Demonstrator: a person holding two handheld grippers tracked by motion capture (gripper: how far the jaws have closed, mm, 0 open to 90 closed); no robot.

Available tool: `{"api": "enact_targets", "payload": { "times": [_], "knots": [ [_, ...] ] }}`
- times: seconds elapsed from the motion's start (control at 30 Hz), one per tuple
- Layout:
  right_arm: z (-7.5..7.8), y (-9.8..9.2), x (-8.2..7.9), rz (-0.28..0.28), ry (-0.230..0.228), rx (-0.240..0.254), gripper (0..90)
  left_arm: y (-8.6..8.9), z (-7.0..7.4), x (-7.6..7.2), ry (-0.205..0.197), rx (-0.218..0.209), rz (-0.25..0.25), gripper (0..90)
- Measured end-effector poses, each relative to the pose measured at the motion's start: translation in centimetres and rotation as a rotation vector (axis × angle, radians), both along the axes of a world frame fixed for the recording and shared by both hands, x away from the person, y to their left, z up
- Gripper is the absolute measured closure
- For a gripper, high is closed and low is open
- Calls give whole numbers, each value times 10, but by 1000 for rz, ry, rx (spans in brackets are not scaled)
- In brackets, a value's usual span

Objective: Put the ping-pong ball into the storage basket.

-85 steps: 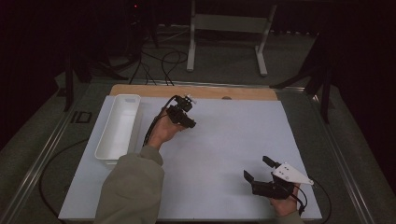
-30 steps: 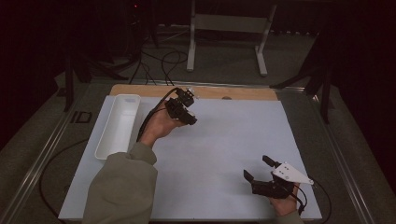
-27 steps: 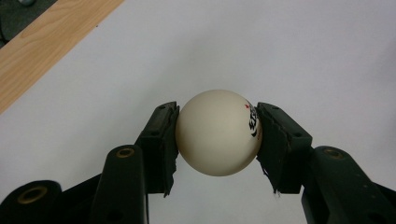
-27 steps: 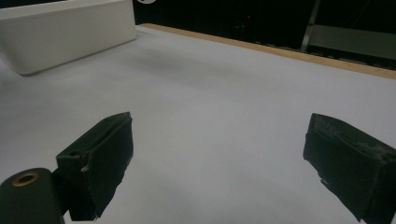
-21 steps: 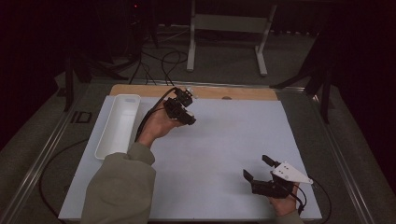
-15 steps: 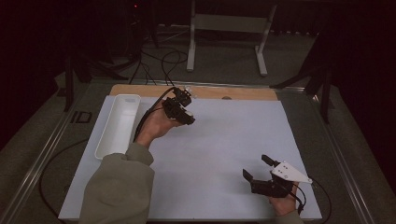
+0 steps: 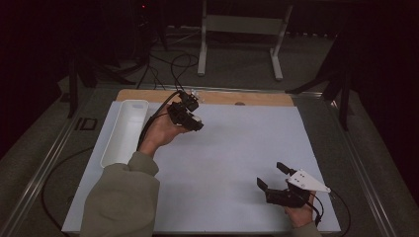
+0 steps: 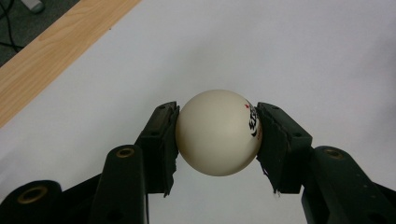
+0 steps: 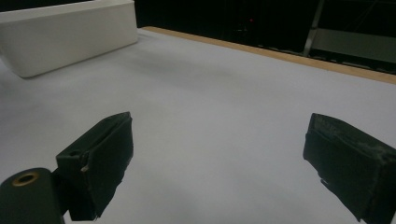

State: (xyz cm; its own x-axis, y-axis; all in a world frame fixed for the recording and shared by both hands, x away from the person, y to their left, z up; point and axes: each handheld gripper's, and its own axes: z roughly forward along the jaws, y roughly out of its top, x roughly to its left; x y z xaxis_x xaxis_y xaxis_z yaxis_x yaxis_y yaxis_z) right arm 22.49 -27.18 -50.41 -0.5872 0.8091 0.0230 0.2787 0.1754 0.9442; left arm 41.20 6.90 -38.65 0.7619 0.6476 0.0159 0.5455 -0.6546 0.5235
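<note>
A cream table-tennis ball [image 8: 218, 133] with dark and red print on its right side sits pinched between my left gripper's [image 8: 217, 140] two black pads, above the white sheet. In the high view that left gripper [image 7: 190, 118] is held up over the far left part of the sheet, with the ball [image 7: 196, 118] as a pale spot at its tip. My right gripper [image 7: 271, 177] rests low near the sheet's front right corner, jaws wide apart. In the right gripper view [image 9: 219, 154] nothing lies between its pads.
A long white tray [image 7: 123, 132] lies along the sheet's left edge, also in the right gripper view as a white tray [image 9: 70, 35] at upper left. A wooden strip [image 7: 257, 98] borders the sheet's far edge. Metal stand legs [image 7: 239, 29] and cables [image 7: 173, 59] lie on the dark floor beyond.
The left hand with the ball has edged slightly toward the far edge. The right gripper has stayed put.
</note>
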Motion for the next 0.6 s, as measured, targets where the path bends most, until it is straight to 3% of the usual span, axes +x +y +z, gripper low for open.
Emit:
{"api": "enact_targets", "payload": {
  "times": [0.6],
  "knots": [
    [-1,0,3,-2,-12,-2,84,11,10,-6,-16,-22,11,517]
  ]
}}
